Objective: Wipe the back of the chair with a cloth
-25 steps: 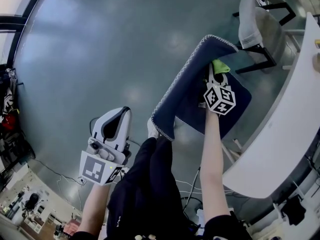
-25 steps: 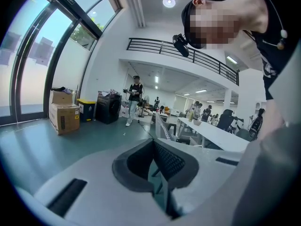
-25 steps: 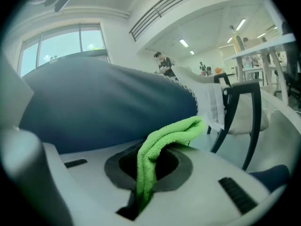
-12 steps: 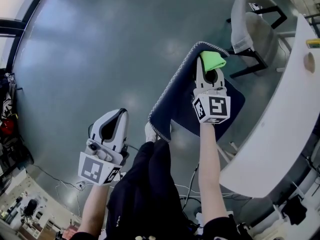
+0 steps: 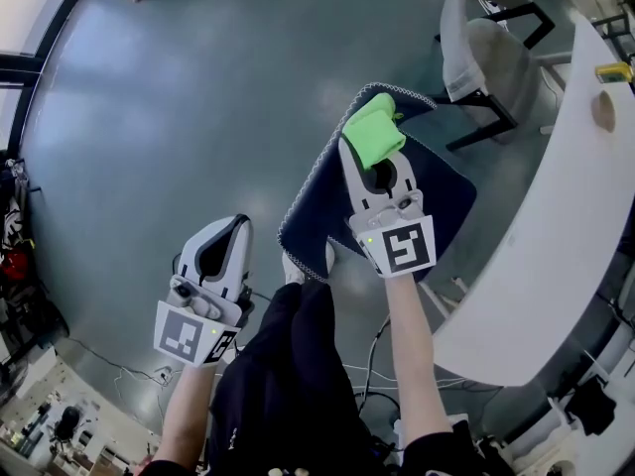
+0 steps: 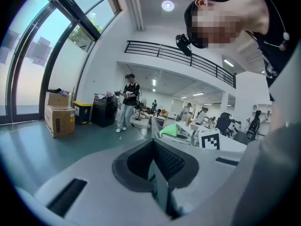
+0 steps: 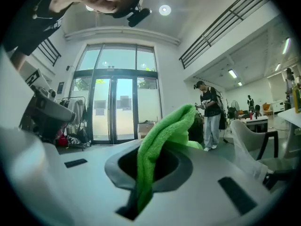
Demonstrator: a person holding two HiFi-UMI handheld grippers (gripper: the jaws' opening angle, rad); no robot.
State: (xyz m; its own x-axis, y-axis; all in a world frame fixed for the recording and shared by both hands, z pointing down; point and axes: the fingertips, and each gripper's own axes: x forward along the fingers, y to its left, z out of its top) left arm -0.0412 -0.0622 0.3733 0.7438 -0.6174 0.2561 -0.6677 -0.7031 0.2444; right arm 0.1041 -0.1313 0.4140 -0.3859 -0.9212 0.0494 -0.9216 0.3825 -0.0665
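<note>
the left gripper (image 6: pixel 156 175) hangs low by the person's leg, with its claw pressed together and nothing in it. to its right stands the dark blue chair back (image 5: pixel 316 204). the green cloth (image 5: pixel 373 132) is up by the top edge of the back, pinched tight in the right gripper (image 5: pixel 380 165). to wipe well, i think the cloth should press flat on the back and slide along it in slow rows. by the window, two cardboard boxes (image 6: pixel 59 120) and a yellow-lid bin (image 6: pixel 82 112) look shut, so i cannot tell what is inside.
</note>
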